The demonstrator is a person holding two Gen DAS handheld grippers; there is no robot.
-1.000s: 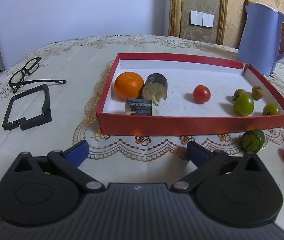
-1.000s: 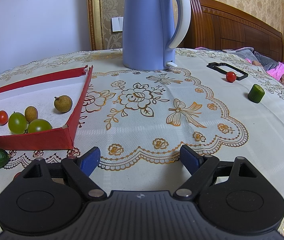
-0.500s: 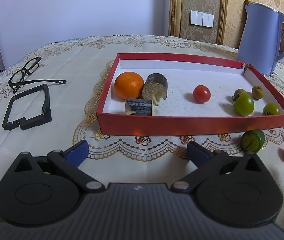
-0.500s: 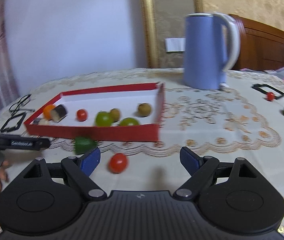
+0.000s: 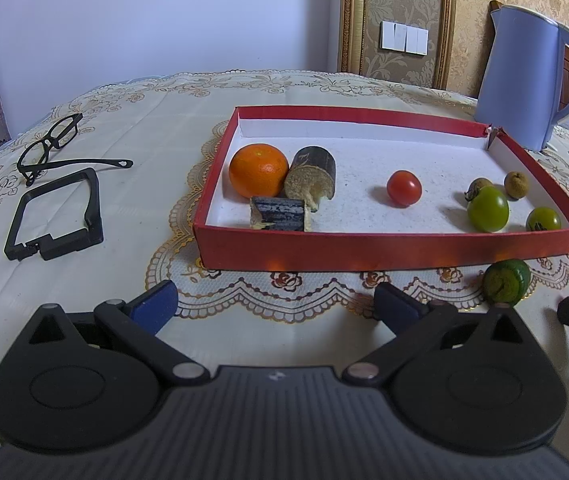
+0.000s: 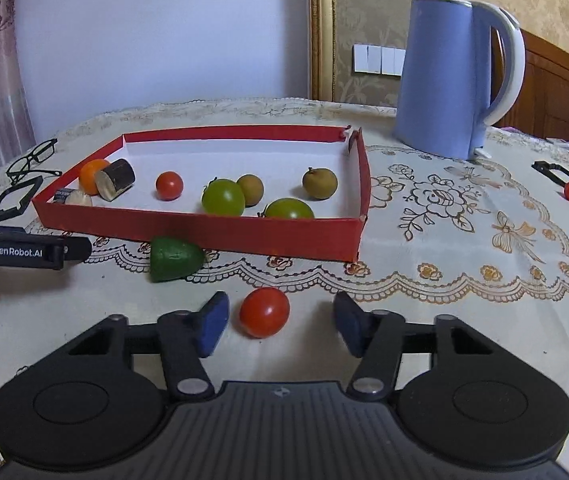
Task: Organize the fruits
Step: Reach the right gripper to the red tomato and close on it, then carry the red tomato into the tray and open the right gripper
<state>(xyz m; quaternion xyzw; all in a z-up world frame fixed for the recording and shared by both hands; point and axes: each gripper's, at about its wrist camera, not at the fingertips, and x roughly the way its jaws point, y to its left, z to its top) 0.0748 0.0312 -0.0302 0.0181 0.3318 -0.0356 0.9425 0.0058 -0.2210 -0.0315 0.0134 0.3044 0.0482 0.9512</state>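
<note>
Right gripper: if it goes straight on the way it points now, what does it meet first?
Probably the red tomato, lying on the tablecloth between the right gripper fingers, which have just been closing without yet touching it. Beyond lies the red box's front wall.

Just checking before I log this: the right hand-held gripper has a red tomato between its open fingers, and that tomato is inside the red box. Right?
Not quite. The red tomato does sit between the fingers of the open right hand-held gripper, whose jaws have just been closing, but it lies on the tablecloth in front of the red box, not inside it. The right wrist view shows this.
</note>
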